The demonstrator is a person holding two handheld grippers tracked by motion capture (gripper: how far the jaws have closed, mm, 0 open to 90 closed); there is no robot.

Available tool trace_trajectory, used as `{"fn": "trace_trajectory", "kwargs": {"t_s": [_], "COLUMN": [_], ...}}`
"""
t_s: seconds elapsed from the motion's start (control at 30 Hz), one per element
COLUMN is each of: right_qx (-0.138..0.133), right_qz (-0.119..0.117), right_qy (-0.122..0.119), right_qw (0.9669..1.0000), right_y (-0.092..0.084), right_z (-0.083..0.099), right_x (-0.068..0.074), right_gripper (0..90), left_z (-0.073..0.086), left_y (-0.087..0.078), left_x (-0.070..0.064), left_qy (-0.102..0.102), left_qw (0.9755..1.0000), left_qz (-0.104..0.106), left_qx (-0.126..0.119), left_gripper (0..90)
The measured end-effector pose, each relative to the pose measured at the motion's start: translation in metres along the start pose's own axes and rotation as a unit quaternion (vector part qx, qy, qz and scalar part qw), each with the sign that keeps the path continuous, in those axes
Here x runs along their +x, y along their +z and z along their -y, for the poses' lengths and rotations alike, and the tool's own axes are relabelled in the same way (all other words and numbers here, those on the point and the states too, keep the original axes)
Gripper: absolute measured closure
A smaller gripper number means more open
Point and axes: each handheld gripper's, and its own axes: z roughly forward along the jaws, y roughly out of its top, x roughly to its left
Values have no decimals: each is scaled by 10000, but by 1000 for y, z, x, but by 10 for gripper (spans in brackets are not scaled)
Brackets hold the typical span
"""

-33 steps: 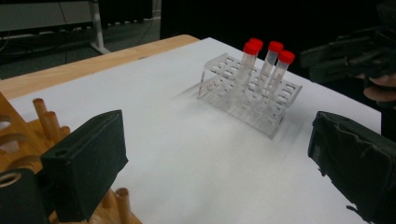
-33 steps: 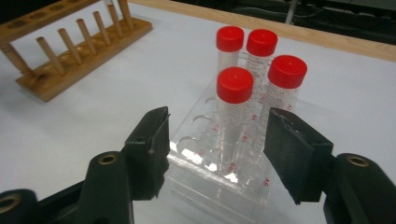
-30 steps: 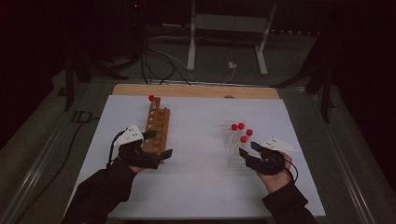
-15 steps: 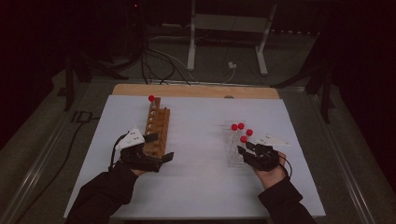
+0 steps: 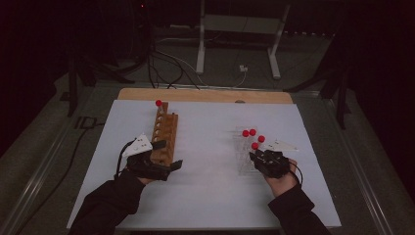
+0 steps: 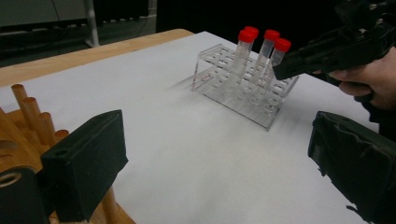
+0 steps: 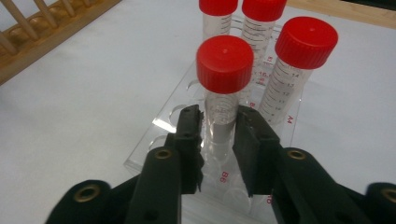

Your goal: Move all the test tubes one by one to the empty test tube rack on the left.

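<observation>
gripping the nearest tube in the clear rack, the right hand-held gripper looks clamped below its cap; lift straight up. left hand-held gripper gapes beside the wooden rack.

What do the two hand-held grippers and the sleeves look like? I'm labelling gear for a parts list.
Both are black. The left gripper carries a pale grey three-cornered plate, and a thin black cable loops from it. The right gripper has a similar plate and cable. Its jaws are flat black blocks on arms with round metal-ringed holes. The person wears black sleeves.
</observation>
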Motion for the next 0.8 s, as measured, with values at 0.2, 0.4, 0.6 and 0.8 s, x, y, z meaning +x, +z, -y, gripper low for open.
{"fn": "trace_trajectory", "kwargs": {"t_s": [0.2, 0.4, 0.6, 0.8], "right_qx": [12, 27, -59, -209], "right_qz": [15, 10, 2, 22], "right_qy": [-28, -14, -33, -81], "right_qw": [10000, 10000, 10000, 9997], "right_y": [0, -1, -7, -18], "right_z": [0, -1, -4, -9], "right_x": [-1, -2, -1, 0], "right_gripper": [743, 749, 750, 750], "left_z": [0, 0, 1, 0], "left_y": [0, 0, 0, 1], "left_x": [1, 1, 2, 1], "left_qy": [7, -5, -17, -10], "left_qw": [10000, 10000, 10000, 10000], "left_qz": [-28, -27, 0, 16], "left_qx": [10, 40, 61, 82], "left_gripper": [52, 52, 52, 52]}}
